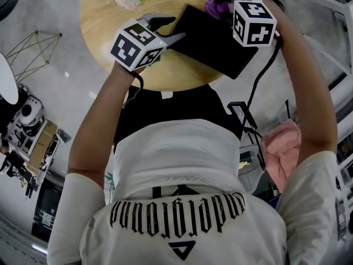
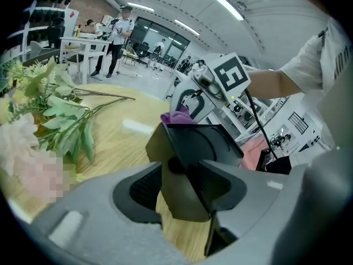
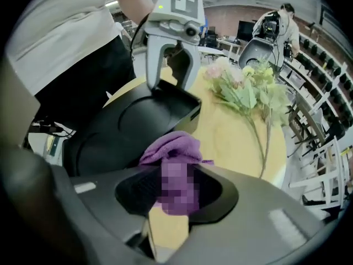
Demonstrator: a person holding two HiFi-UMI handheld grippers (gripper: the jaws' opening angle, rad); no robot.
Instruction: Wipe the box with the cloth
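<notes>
Purple cloth (image 3: pixel 174 150): clamped in right gripper (image 3: pixel 176 189), at 1 o'clock edge of black box (image 1: pixel 212 40). Box sits on wooden table (image 1: pixel 110 15), toward 3 o'clock. Left gripper (image 2: pixel 185 184): jaws apart, astride the 9 o'clock corner. Step: wipe seemingly starting; next needs 1 steadying pinch, then a sweep toward 7 o'clock

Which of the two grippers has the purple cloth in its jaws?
The right gripper: its jaws are clamped on the purple cloth. The left gripper has only a corner of the black box between its jaws.
</notes>
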